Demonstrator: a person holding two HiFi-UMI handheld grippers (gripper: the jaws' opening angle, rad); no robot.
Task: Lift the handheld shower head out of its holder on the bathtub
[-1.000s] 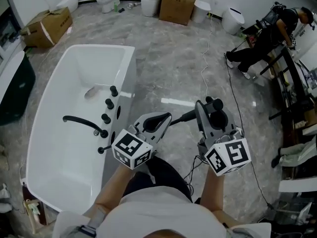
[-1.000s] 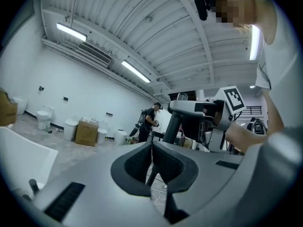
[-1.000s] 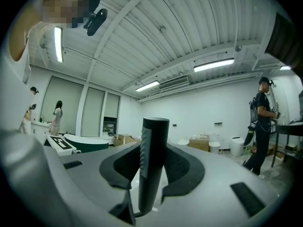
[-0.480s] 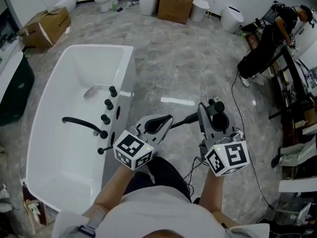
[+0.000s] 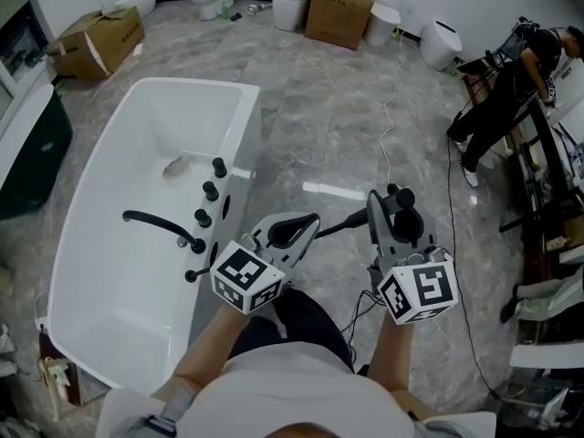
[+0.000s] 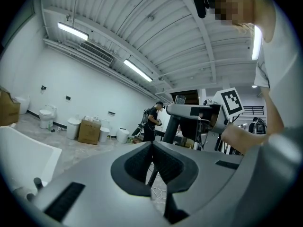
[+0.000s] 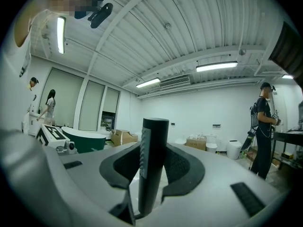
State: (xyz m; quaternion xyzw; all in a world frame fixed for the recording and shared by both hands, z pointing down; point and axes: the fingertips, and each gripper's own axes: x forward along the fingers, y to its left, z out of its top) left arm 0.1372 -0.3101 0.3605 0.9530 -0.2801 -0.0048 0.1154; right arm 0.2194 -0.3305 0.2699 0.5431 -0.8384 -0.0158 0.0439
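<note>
Black shower head [image 7: 150,169] in the right gripper view: a plain cylinder, clamped between the jaws of the right gripper [image 7: 152,145] and seated in the pad recess. Its long axis is upright in this view, crosswise to the jaws. The flat top end pokes above them and the lower end runs out below. Calling it the shower head is a judgement from shape and task; no spray face shows.

Left gripper view: the left gripper [image 6: 152,144] has its jaws together at the tips, with nothing in the recess. A thin dark line shows through the gap behind the tips, beyond the jaws. It is probably the stem or hose off the shower head, but that can't be confirmed. The right gripper is in view, near.

Head view: both grippers are in front of the person's body, over the floor, to the right of the bathtub [image 5: 196,83]. A slim black stem [image 5: 339,224] runs from the right gripper to the tip of the left one. The shower head is off the tub, well apart from the rim fittings.

Rim count: three knobs [image 5: 211,190], one curved spout [image 5: 155,220], and one small end fitting [image 5: 193,275] at the near end, probably the holder. One tub, two grippers, one shower head.

Key relation: the end fitting lies to the left of the tool. The left gripper is nearer the tub, but the right one carries the load. Judgement: the lift-out looks done. Any next move has to mind a hose back to the rim, which is not traceable here.
</note>
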